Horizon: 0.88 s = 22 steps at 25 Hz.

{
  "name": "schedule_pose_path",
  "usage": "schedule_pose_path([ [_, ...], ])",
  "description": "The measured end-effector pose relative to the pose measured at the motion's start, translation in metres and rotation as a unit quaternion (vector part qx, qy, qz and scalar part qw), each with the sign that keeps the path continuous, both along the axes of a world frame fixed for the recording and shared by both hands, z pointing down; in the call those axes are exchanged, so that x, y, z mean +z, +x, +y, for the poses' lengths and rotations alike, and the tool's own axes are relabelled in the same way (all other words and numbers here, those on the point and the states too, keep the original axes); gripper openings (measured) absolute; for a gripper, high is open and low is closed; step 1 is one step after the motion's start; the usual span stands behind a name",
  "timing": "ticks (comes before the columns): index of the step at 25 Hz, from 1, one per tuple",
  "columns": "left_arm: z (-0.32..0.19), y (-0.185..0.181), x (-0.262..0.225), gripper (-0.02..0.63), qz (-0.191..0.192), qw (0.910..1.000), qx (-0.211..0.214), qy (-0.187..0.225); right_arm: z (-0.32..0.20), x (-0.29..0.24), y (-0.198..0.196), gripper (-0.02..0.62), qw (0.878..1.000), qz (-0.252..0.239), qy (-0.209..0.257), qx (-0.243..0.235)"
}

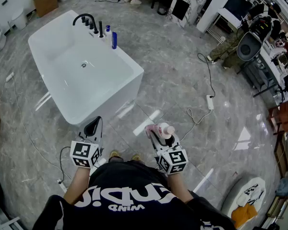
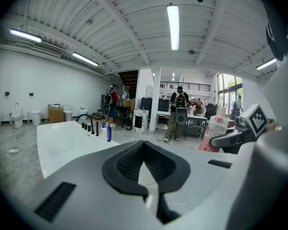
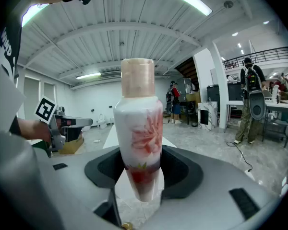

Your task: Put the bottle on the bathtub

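My right gripper [image 1: 157,132] is shut on a white bottle [image 3: 138,140] with pink flower print and a beige cap; the bottle [image 1: 164,130] is held over the marble floor in front of the person. The bottle [image 2: 215,132] also shows at the right in the left gripper view. The white bathtub [image 1: 48,44] stands ahead and to the left, its near corner just beyond my left gripper [image 1: 92,127]. The left gripper [image 2: 145,169] is shut with nothing between its jaws. A black faucet [image 1: 85,20] sits on the tub's far rim.
A blue bottle [image 1: 114,40] and a smaller one stand on the tub rim by the faucet. A power strip [image 1: 210,102] and cable lie on the floor to the right. People stand at desks [image 2: 180,111] further back. Toilets [image 2: 17,115] line the left wall.
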<state>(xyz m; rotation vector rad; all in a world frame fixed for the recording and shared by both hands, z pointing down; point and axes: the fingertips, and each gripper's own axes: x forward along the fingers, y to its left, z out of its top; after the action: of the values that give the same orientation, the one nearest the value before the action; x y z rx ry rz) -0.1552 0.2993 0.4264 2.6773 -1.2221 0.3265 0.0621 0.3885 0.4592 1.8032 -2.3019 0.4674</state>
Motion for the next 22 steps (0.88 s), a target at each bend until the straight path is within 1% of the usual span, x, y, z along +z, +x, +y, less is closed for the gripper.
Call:
schedule_pose_path([
  [5, -0.006, 0.003, -0.001, 0.008, 0.001, 1.0000, 0.005, 0.001, -0.007, 0.000, -0.003, 0.236, 1.000, -0.001, 0.002, -0.003],
  [8, -0.009, 0.003, 0.001, 0.009, 0.003, 0.9999, 0.010, 0.000, -0.009, 0.003, -0.005, 0.236, 1.000, -0.010, 0.003, 0.001],
  [14, -0.017, -0.009, 0.005, 0.008, 0.001, 0.9997, 0.022, -0.006, -0.019, 0.000, -0.018, 0.236, 1.000, -0.016, 0.009, 0.011],
  [18, -0.022, -0.018, 0.011, 0.008, 0.018, 0.9991, 0.033, -0.022, -0.022, -0.001, -0.028, 0.236, 0.999, -0.004, 0.022, 0.022],
  [22, -0.032, -0.021, 0.011, 0.008, 0.022, 0.9985, 0.046, -0.020, -0.030, 0.001, -0.035, 0.236, 0.999, -0.004, 0.024, 0.036],
])
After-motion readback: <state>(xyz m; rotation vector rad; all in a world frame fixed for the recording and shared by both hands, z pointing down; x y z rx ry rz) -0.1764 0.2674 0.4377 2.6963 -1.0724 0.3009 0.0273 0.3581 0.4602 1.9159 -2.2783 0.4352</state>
